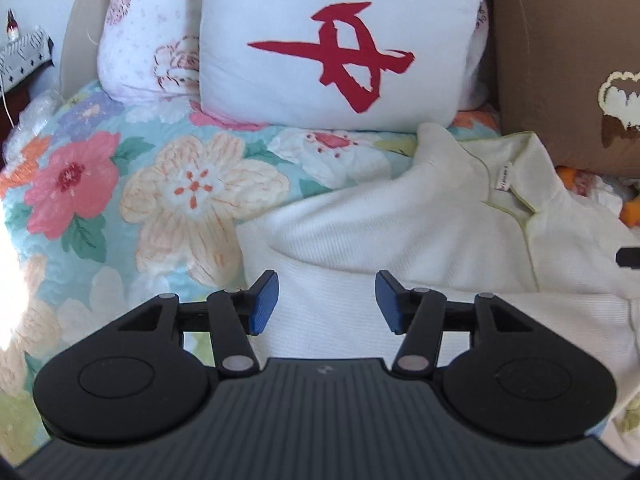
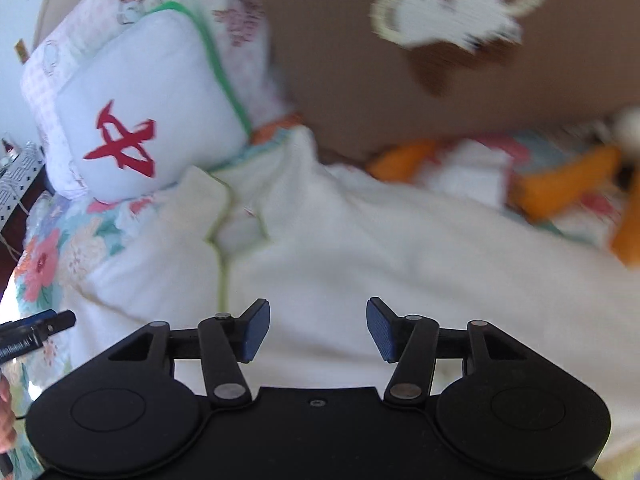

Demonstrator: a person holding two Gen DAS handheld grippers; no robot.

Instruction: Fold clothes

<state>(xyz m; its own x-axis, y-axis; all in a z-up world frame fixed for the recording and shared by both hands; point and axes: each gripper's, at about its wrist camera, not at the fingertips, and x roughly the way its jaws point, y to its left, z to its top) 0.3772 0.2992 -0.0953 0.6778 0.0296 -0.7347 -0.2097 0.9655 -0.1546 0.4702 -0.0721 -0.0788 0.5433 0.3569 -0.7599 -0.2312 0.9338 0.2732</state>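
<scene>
A floral quilt [image 1: 132, 184] covers the bed, with a brown cushion [image 1: 560, 60] and a white pillow bearing a red character [image 1: 336, 48] propped at its head. A cream ribbed garment with green piping [image 1: 420, 232] lies spread on the quilt, its collar toward the pillows and its label showing at the neck. The left tool [image 1: 326, 300] hovers over the garment's left side, blue pads spread apart and holding nothing. The right tool [image 2: 318, 330] hangs above the garment's middle, likewise spread wide and empty; its view is motion-blurred.
</scene>
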